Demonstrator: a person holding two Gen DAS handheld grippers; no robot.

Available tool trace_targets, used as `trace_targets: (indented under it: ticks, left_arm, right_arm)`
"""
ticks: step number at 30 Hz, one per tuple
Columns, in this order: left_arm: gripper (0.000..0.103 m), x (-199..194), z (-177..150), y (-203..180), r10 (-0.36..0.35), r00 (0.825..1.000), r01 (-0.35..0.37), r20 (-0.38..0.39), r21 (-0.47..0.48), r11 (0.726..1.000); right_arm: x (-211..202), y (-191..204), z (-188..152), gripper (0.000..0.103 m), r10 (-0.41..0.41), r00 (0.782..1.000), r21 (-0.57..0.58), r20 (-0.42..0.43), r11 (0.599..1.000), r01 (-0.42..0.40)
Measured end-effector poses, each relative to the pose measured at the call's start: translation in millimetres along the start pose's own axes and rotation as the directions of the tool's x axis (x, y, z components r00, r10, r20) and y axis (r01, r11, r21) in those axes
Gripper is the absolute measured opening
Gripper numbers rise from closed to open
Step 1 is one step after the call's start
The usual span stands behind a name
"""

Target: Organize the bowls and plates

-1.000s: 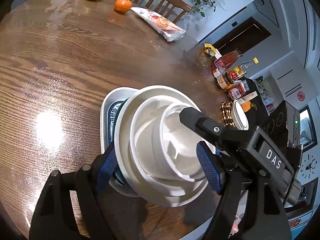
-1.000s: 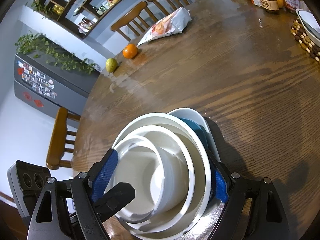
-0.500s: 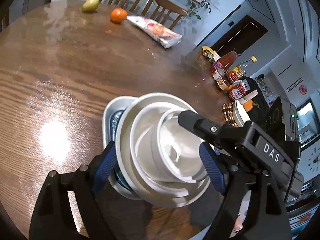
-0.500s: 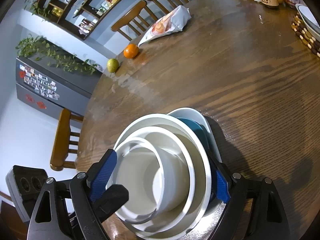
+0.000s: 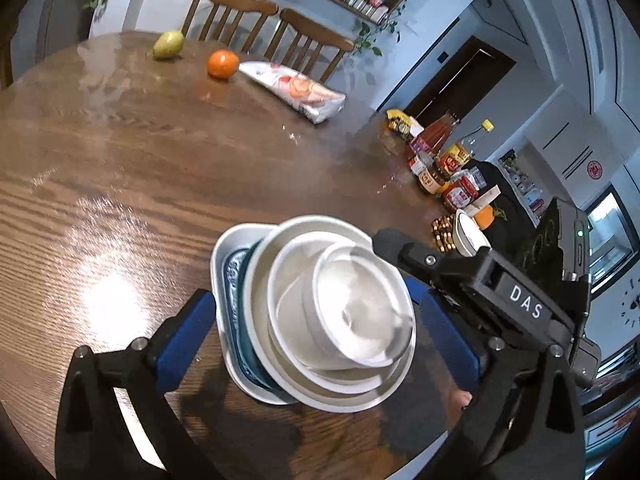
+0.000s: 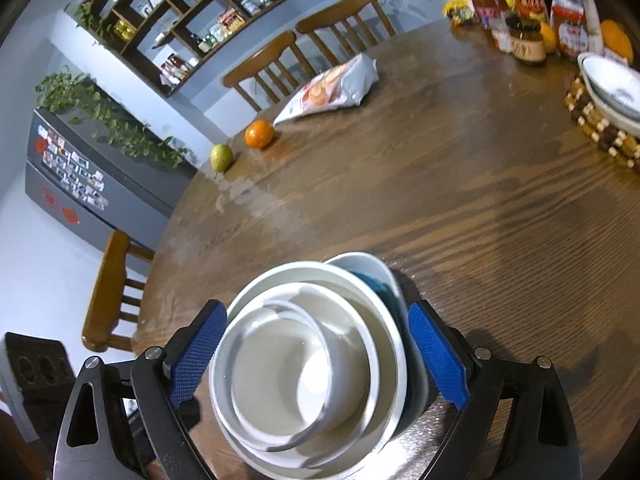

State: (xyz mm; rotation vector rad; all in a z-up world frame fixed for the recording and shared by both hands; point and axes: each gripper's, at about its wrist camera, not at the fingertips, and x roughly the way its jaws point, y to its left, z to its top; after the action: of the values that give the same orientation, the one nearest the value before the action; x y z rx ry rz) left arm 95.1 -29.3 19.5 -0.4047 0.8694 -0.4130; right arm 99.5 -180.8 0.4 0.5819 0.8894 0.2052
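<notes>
While both jaws open, bowl stack (image 5: 332, 316) between left gripper (image 5: 316, 336) pads, untouched.

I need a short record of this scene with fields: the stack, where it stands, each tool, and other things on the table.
stack: small white bowl nested in wider white bowls, over a blue patterned dish and a white rectangular tray
place: near edge of the round wooden table
left tool: opening, pads astride the stack, clear of it
right tool: opening, pads astride the stack
others: orange, green pear, snack bag
</notes>
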Motion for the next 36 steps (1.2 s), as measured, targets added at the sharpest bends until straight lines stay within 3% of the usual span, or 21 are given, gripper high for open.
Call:
trace_targets:
  ticks: [9,15,28,36]
  left_arm:
    - [0.102,-18,-3,-7,0.063,0.995,-0.071,0.078,0.109,0.991]
    - [0.102,-29,-11,-12,0.128,0.981,-0.156,0.144,0.209,0.965]
    - [0.102,-32,-36,2,0.203,0.964,-0.243,0.173,0.256,0.936]
    - [0.102,-31,-46,9,0.249,0.952,-0.286,0.178,0.223,0.932]
  right_arm:
    - [-23,9,-3,0.093,-0.027,0.995,-0.083,0.1,0.996,0.035]
    - [-49,15,-15,0.094,-0.058,0.971,-0.22,0.231,0.969,0.11]
    - [-78,9,-57,0.098,-0.03,0.918,-0.391,0.396,0.899,0.198]
    - [-85,-3,-79,0.098,-0.01,0.9,-0.412,0.436,0.887,0.209]
